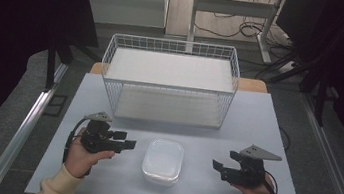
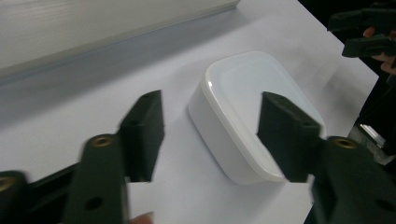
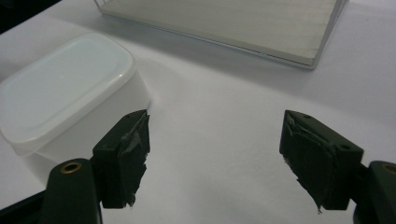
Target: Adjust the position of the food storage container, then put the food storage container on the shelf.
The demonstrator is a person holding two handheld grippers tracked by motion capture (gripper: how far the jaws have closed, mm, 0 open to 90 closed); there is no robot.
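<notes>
A milky white lidded box (image 1: 163, 161) lies on a pale grey table (image 1: 258, 118) before a white wire basket (image 1: 170, 79).

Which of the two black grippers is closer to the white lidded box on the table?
The left. The left gripper is open, its tips just beside the white lidded box's left edge. The right gripper, also open, sits farther off on the box's right side. Neither touches it.

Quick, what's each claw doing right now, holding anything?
Left claw: open, holding nothing, pointed at the white box.
Right claw: open, holding nothing, beside the box.
</notes>
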